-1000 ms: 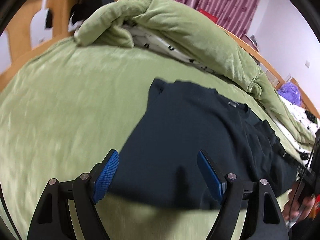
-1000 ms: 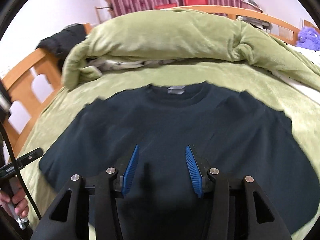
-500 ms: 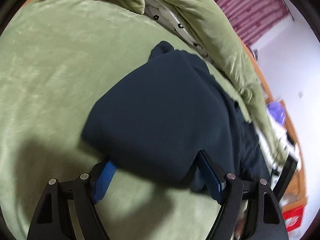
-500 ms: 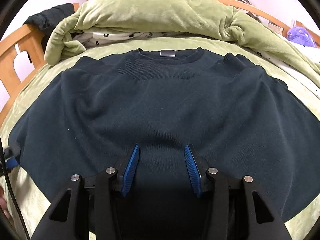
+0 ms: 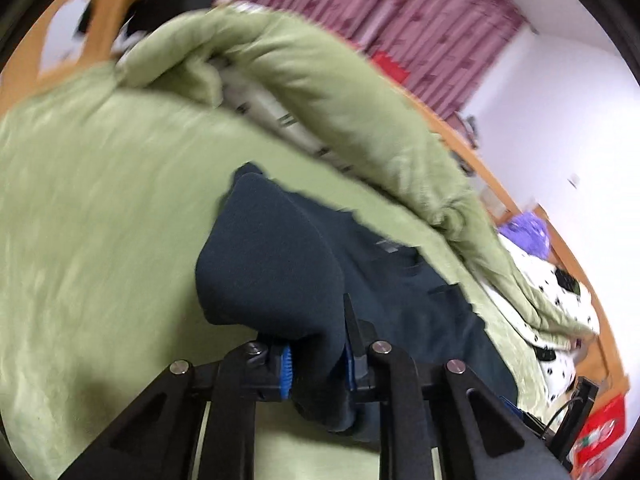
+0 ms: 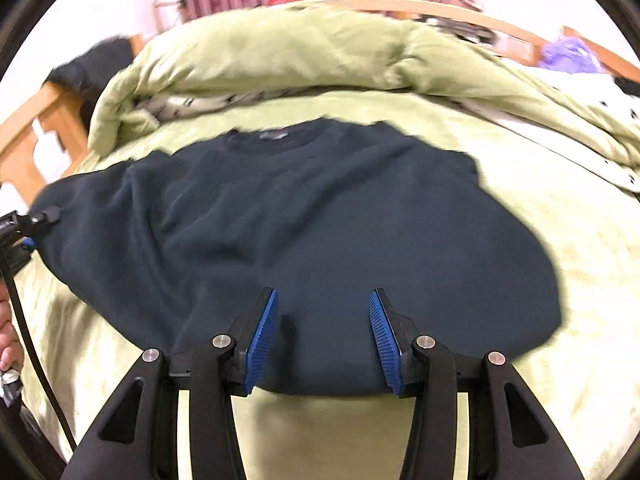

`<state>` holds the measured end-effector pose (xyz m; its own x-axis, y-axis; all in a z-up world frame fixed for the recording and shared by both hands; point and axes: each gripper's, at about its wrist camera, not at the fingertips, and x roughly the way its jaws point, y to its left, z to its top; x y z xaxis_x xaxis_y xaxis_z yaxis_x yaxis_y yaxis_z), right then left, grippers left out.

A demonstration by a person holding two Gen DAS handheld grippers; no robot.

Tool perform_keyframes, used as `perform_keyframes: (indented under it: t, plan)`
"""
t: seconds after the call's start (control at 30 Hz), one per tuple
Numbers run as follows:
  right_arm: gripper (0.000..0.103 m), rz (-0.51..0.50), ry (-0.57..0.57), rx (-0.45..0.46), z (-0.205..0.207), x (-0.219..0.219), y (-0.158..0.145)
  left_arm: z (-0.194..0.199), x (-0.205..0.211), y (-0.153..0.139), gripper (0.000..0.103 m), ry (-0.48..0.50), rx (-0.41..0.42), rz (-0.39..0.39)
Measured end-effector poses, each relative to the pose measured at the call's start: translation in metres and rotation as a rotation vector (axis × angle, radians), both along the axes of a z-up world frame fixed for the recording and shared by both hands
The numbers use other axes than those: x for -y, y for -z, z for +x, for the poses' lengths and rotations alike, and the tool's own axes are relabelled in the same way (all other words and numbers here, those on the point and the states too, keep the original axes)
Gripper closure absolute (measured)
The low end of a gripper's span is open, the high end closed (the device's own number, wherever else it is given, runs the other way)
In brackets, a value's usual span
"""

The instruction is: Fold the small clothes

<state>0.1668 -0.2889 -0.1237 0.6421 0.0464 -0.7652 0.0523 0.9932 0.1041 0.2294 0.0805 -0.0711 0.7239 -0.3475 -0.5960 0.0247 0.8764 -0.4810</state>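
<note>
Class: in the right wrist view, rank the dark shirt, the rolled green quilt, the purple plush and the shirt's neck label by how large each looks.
1. dark shirt
2. rolled green quilt, though it lies farther back, so this is unsure
3. purple plush
4. neck label

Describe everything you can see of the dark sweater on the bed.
The dark navy knit sweater lies mostly flat on the green blanket, its ribbed round collar and grey neck label toward the rolled green duvet. The left claw is closing on one bunched side edge, lifting it into a fold. The right claw is open over the hem, its pads straddling the fabric.
</note>
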Motion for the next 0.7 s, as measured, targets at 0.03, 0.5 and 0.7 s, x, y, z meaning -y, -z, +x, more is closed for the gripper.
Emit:
perform_keyframes:
  t: [0.03, 0.5, 0.7]
  plan:
    - [0.057, 0.009, 0.022, 0.007, -0.005, 0.014, -0.006, 0.001, 0.015, -0.014, 0.086, 0.02, 0.023, 0.022]
    - [0.057, -0.02, 0.206, 0.083, -0.073, 0.157, -0.054, -0.028, 0.27, -0.043, 0.088, 0.448, 0.139, 0.201]
    - [0.057, 0.013, 0.25, 0.043, -0.095, 0.19, -0.036, -0.034, 0.342, 0.04, 0.088, 0.563, -0.03, 0.212]
